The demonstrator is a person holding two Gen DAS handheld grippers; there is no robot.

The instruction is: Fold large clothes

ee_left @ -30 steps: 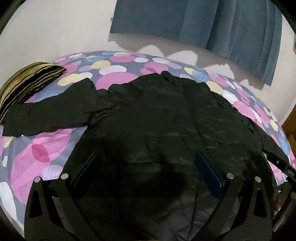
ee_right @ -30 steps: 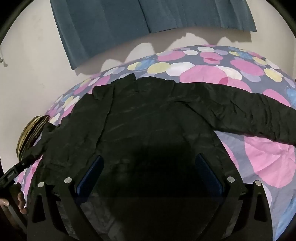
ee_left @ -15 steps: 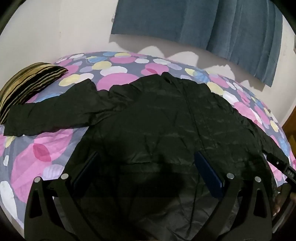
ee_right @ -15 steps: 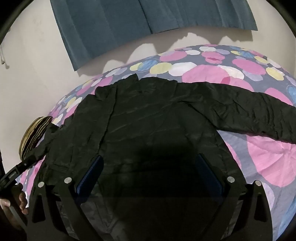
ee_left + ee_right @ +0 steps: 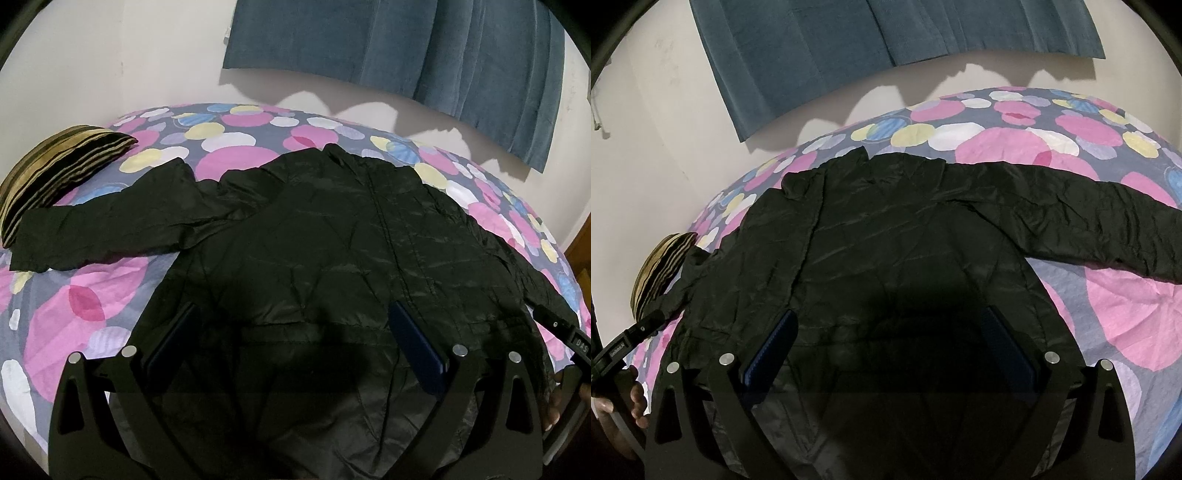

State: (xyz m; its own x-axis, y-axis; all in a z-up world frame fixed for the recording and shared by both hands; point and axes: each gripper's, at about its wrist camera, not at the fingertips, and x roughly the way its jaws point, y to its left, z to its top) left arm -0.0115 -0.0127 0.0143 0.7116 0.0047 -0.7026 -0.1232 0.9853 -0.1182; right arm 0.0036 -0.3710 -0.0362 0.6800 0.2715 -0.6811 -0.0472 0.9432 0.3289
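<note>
A large black jacket (image 5: 332, 240) lies spread flat on the bed, front up, zip down the middle, collar toward the wall. Its left sleeve (image 5: 107, 225) stretches out toward a pillow. In the right wrist view the jacket (image 5: 886, 243) fills the middle and its other sleeve (image 5: 1089, 225) stretches to the right. My left gripper (image 5: 295, 332) is open and empty, held above the jacket's lower part. My right gripper (image 5: 886, 336) is open and empty, also above the lower part. The hem is hidden in shadow under both grippers.
The bed has a grey sheet with pink, yellow and blue circles (image 5: 74, 314). A brown striped pillow (image 5: 55, 173) lies at its left end. A blue curtain (image 5: 406, 48) hangs on the white wall behind. The other hand-held gripper (image 5: 565, 332) shows at the right edge.
Both grippers have pulled back and risen slightly, so the jacket sits a little lower and farther in both views. The jacket itself has not moved.
</note>
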